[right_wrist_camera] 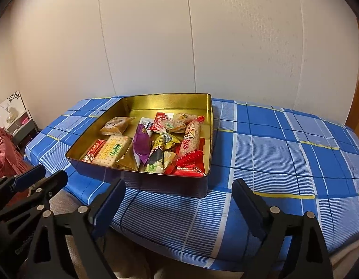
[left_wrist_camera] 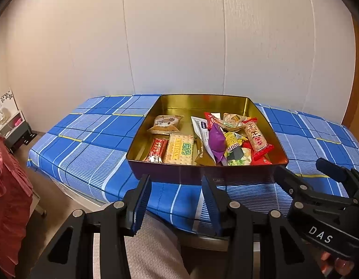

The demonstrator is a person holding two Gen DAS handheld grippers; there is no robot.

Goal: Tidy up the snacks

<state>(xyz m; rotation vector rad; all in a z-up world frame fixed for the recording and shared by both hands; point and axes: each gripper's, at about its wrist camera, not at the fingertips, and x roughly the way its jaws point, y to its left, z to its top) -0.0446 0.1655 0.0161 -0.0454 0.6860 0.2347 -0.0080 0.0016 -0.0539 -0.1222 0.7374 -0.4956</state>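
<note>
A square gold-lined tin [left_wrist_camera: 202, 102] [right_wrist_camera: 167, 101] stands on a table with a blue plaid cloth [left_wrist_camera: 86, 139] [right_wrist_camera: 284, 162]. Inside lie several wrapped snacks: a yellow cracker pack [left_wrist_camera: 180, 150] [right_wrist_camera: 113, 150], a purple packet [left_wrist_camera: 215, 143] [right_wrist_camera: 141, 143], a red-ended cereal bar [left_wrist_camera: 257, 138] [right_wrist_camera: 191, 137] and a pastry [left_wrist_camera: 165, 123] [right_wrist_camera: 116, 125]. My left gripper [left_wrist_camera: 176, 186] [right_wrist_camera: 51, 173] hovers open over the table's near edge, in front of the tin, holding nothing. My right gripper [right_wrist_camera: 179, 186] [left_wrist_camera: 300, 169] is beside it on the right, jaws wide open and empty.
A pale panelled wall rises behind the table. At far left are a small shelf unit [left_wrist_camera: 14, 125] and red ruffled fabric [left_wrist_camera: 7, 197]. A person's beige-clad lap [left_wrist_camera: 151, 251] sits below the table edge. The cloth to the right of the tin is bare.
</note>
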